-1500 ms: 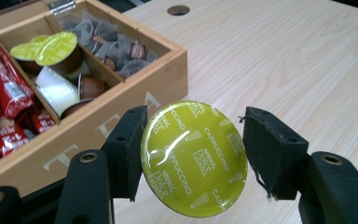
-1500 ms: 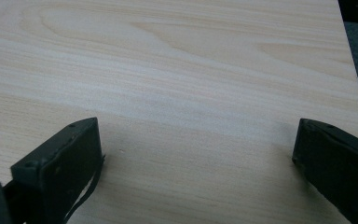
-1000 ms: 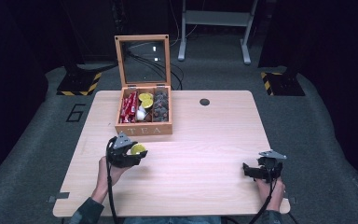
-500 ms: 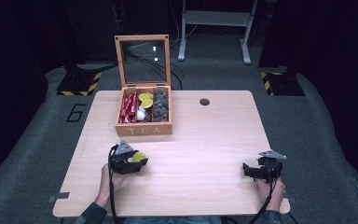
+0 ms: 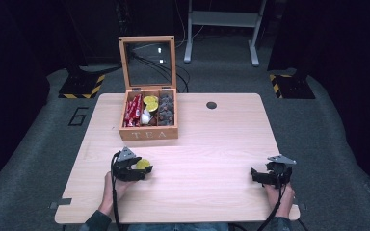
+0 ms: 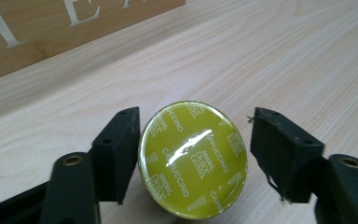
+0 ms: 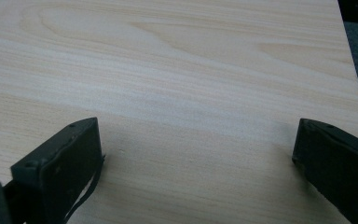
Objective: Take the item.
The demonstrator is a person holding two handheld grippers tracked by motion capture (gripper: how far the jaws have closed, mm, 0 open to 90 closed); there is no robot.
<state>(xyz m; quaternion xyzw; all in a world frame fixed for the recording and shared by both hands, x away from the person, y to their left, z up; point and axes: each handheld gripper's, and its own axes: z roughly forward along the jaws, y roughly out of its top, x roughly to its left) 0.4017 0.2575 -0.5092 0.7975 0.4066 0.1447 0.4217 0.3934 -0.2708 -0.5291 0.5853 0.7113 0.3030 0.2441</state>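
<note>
Left gripper view: left hand-held gripper (image 6: 193, 158) just opening, right pad (image 6: 284, 154) clear of round yellow-green foil-lidded coffee capsule (image 6: 193, 165) resting between jaws on pale wooden table (image 6: 284, 56), near wooden tea box (image 5: 148, 115). Right hand-held gripper (image 7: 196, 172) spread wide, empty.

A wooden tea box (image 5: 148, 129) is being kept open near the far left of the light wooden desk (image 5: 212, 159), its glass lid (image 5: 147, 62) being held upright. Red packets (image 5: 133, 110), yellow capsules (image 5: 150, 102) and grey capsules (image 5: 166, 109) are being stored in its compartments. A dark round hole (image 5: 211, 105) is being shown in the desk beyond. A white frame (image 5: 221, 24) is being seen on the floor behind.
</note>
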